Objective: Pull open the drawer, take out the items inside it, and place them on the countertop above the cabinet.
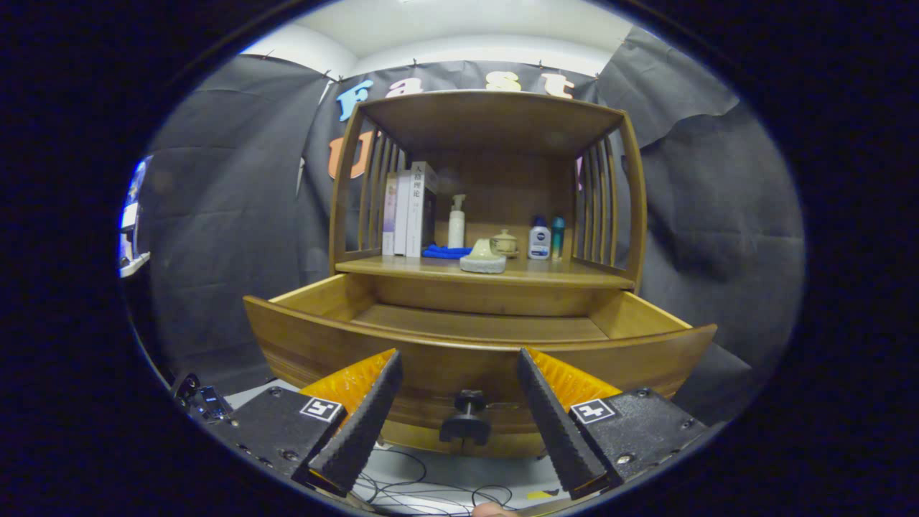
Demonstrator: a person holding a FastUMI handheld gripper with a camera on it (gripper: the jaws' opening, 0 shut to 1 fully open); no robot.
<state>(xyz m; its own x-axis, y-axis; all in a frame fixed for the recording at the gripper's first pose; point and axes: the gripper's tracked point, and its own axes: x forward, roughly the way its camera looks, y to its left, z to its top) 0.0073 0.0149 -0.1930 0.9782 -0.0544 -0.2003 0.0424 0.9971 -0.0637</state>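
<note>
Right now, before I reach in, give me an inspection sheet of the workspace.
Surface: countertop above the drawer, wooden, already holding items.
Job's things: drawer pulled open; the part of its floor in view is bare, the front part hidden behind the drawer front. Knob sits between the fingers, untouched.
Clutter: books, pump bottle, blue cloth, pale stone-like piece, small lidded jar, two bottles, all on the countertop.
Gripper: open, fingers either side of the knob, just in front of the drawer front.
Cables: thin wires on the floor below the drawer.
Surroundings: black cloth wall; dark gear low beside the cabinet.
</note>
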